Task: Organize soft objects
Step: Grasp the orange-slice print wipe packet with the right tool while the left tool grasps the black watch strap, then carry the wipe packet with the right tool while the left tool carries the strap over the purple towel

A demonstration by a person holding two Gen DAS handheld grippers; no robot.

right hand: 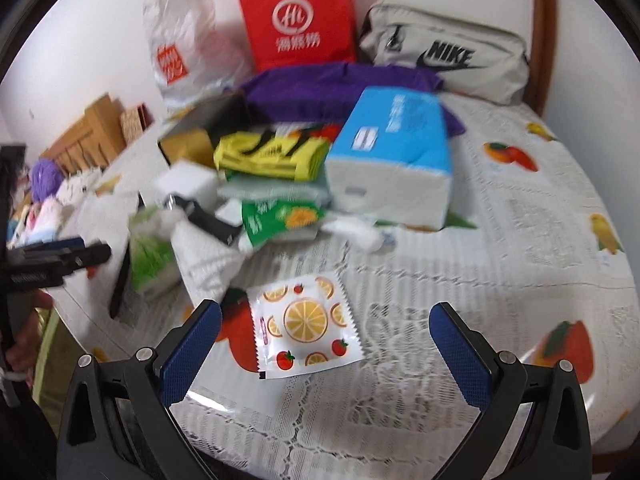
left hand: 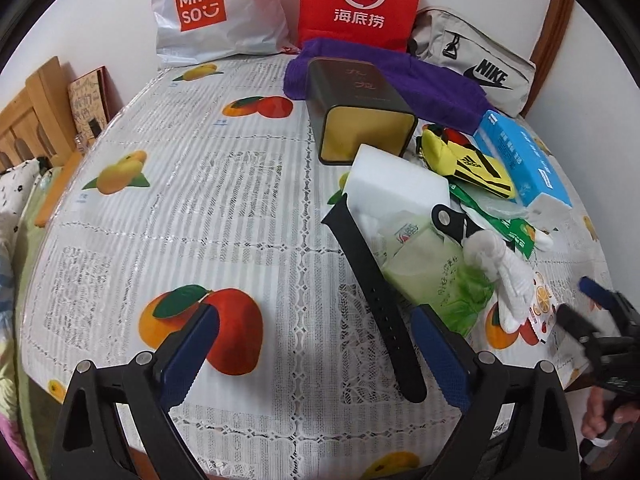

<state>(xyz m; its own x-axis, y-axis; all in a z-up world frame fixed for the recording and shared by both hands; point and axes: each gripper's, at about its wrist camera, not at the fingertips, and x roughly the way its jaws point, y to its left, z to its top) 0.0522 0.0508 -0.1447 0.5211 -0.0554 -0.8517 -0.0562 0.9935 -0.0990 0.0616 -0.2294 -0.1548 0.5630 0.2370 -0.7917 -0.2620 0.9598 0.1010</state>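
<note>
Even, fairly bright indoor light fills both views, with no single source evident. Shadows are soft and short, such as the faint one under the black box (left hand: 360, 112). The plastic cover on the table (left hand: 180, 208) shows mild sheen, a thin glare streak near its front edge in the right wrist view. The left wrist view is sharp across most of the table, though the right gripper (left hand: 592, 308) at its right edge is smeared. The right wrist view is blurred throughout: the blue tissue pack (right hand: 392, 152) and red bag (right hand: 296, 24) lettering are unreadable. Fisheye distortion bends the table edges, with dark vignette in every corner.
</note>
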